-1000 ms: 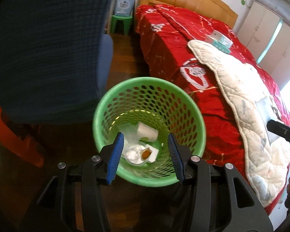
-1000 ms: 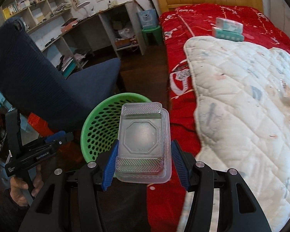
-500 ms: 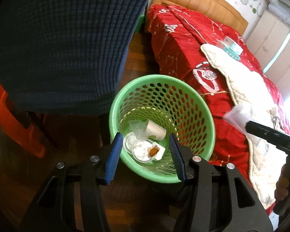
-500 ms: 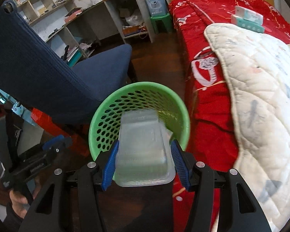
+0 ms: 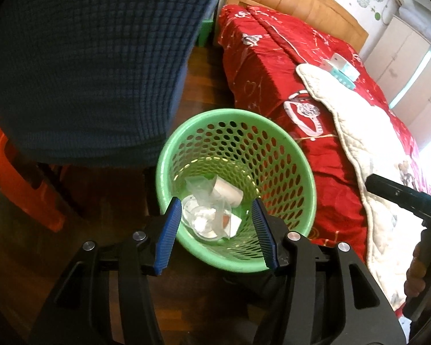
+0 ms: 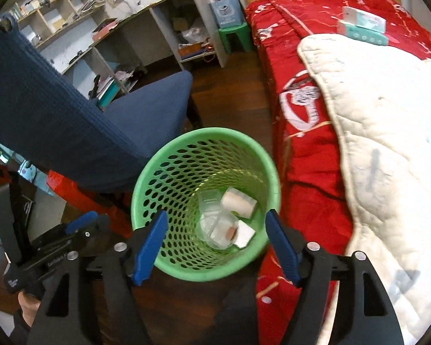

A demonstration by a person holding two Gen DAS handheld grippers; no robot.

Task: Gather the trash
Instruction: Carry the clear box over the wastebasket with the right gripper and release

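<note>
At lower centre of both wrist views stands the green bin (image 6: 205, 201), with a clear tray (image 6: 215, 227), a paper roll (image 6: 240, 202) and scraps at its bottom. The right gripper (image 6: 215, 247) hangs over it, jaws wide and empty; the left gripper (image 5: 215, 235) likewise. The drop step looks done. Next calls for finding more trash, perhaps on the bed (image 6: 316, 149) at right.

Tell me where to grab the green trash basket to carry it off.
Take the green basket by its thick rolled rim on the near side, coming straight down from above. It stands upright with its mouth open, and the chair and bed crowd its sides.
</note>
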